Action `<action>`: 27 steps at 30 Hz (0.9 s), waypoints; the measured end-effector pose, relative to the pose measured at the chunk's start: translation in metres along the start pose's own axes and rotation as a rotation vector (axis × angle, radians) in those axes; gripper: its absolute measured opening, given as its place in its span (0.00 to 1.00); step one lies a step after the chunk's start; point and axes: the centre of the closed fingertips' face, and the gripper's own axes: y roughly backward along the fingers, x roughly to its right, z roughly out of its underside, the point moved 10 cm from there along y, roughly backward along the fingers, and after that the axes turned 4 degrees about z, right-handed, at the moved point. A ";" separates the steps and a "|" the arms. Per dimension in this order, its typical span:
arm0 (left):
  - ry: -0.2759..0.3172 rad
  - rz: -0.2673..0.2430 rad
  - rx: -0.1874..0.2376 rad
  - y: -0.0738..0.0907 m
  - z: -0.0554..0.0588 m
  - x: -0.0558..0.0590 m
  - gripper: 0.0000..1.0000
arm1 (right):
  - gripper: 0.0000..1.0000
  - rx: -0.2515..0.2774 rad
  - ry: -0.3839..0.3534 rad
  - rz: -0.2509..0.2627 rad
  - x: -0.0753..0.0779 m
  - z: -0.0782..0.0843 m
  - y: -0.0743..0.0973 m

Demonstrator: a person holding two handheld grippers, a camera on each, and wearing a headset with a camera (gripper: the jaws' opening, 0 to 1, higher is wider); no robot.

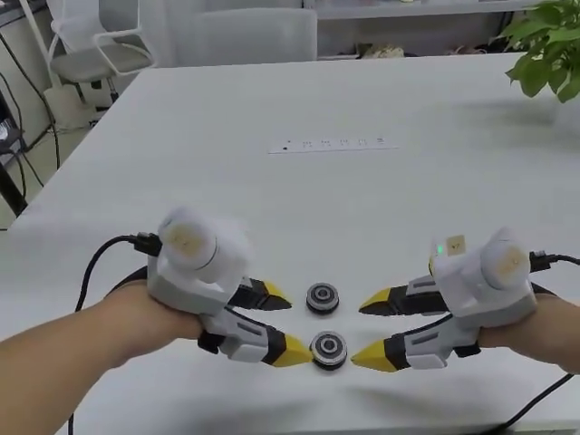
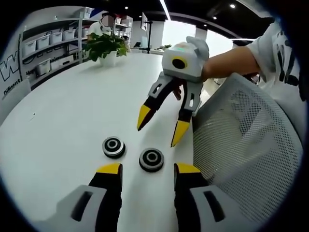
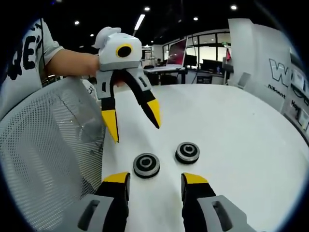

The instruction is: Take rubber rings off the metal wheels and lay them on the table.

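Holding left gripper (image 1: 288, 324) and right gripper (image 1: 367, 329) wide open, tips facing, near wheel (image 1: 328, 349) lying flat midway between, equally close to both

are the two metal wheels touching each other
Apart. The left gripper view shows a strip of bare table between the near wheel and the far wheel; the head view shows the same gap.
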 end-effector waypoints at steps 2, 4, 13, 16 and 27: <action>0.001 0.006 -0.002 -0.003 0.000 0.000 0.36 | 0.40 -0.002 -0.001 -0.003 0.000 0.001 0.000; 0.006 0.012 -0.008 -0.008 0.000 0.000 0.34 | 0.41 -0.005 0.001 -0.003 0.000 0.001 0.000; -0.003 0.041 -0.028 -0.025 -0.001 0.004 0.25 | 0.44 -0.013 -0.002 0.002 0.001 0.004 -0.001; -0.012 0.043 -0.042 -0.029 -0.001 0.004 0.21 | 0.44 -0.011 -0.007 0.001 0.001 0.005 -0.002; -0.053 0.024 -0.071 -0.039 0.000 0.004 0.12 | 0.44 -0.021 -0.005 -0.002 0.001 0.008 -0.003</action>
